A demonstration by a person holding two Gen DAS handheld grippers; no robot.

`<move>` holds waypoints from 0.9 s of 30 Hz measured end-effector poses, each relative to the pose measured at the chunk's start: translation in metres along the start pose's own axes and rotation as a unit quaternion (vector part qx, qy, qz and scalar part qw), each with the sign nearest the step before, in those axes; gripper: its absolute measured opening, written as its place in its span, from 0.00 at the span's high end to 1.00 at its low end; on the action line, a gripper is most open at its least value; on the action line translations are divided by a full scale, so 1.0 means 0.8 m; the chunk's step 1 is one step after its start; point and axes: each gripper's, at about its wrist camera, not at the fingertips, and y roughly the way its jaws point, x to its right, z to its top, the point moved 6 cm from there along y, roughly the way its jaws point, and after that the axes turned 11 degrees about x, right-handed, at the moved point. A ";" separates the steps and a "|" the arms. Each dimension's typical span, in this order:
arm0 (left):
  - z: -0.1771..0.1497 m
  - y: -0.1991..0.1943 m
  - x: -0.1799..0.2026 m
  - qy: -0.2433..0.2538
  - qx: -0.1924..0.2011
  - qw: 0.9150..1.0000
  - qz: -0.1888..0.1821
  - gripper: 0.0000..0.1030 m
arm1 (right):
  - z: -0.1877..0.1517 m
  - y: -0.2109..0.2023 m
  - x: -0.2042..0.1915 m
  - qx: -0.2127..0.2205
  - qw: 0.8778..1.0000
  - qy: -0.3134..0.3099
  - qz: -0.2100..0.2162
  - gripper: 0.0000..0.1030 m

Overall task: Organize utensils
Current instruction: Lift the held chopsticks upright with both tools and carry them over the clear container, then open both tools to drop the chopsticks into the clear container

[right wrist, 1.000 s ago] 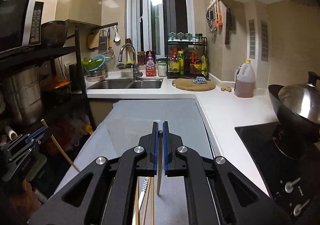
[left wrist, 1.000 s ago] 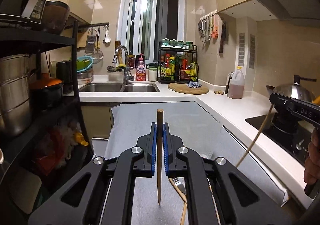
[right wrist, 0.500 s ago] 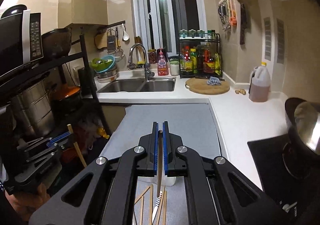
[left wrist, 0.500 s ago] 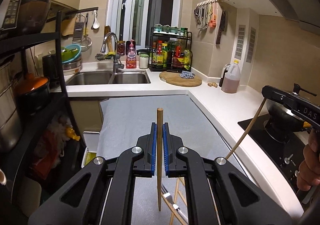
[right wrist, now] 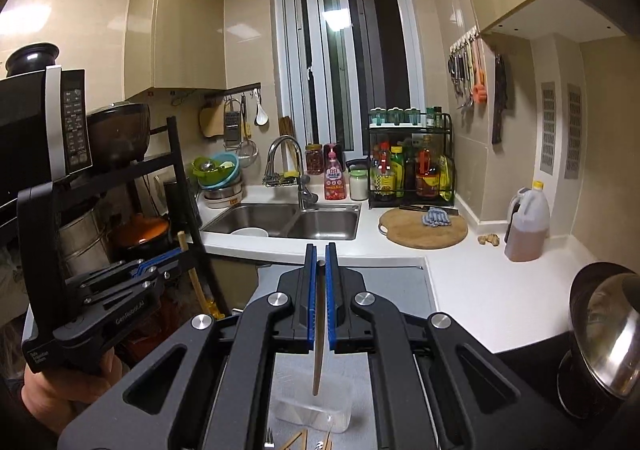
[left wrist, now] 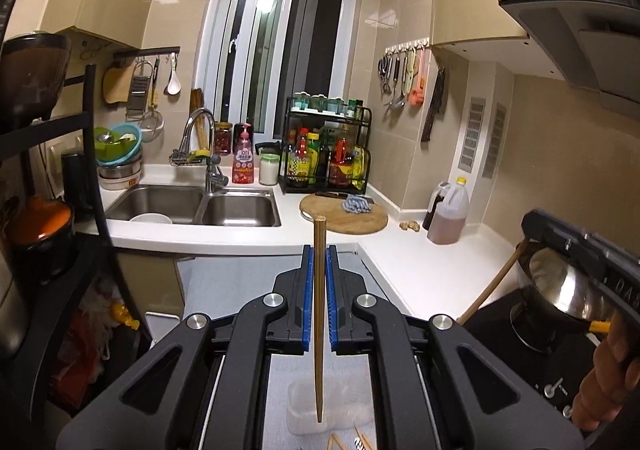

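Observation:
My left gripper (left wrist: 319, 250) is shut on a wooden chopstick (left wrist: 319, 314) that stands upright, its thin tip hanging over a clear plastic container (left wrist: 332, 408) on the grey mat. My right gripper (right wrist: 319, 248) is shut on a second chopstick (right wrist: 318, 342) whose tip hangs just above the same clear container (right wrist: 312, 408). The left gripper also shows at the left of the right wrist view (right wrist: 160, 262), and the right gripper at the right of the left wrist view (left wrist: 532, 228). More chopstick ends (left wrist: 340, 442) and a fork tip (right wrist: 268, 440) lie on the mat below.
A double sink (left wrist: 192, 206) and faucet are ahead. A round cutting board (left wrist: 344, 214), a sauce rack (left wrist: 328, 154) and an oil jug (left wrist: 448, 216) stand on the white counter. A wok (right wrist: 604, 338) sits on the stove at right. A black shelf rack (right wrist: 176, 186) stands at left.
Both grippers have risen and pulled back with their chopsticks. The clear container has come into view under the chopstick tips.

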 end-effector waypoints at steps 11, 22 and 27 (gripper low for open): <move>-0.079 0.082 -0.003 0.005 -0.062 0.998 -0.001 0.94 | -0.107 0.075 0.016 -0.066 0.998 0.012 -0.006 0.96; -0.160 0.100 0.001 0.011 -0.115 0.993 -0.020 0.77 | -0.183 0.093 0.013 -0.116 0.993 0.002 -0.001 0.79; -0.143 0.083 -0.001 0.013 -0.087 0.996 -0.021 0.68 | -0.172 0.079 0.014 -0.103 0.995 -0.005 -0.004 0.70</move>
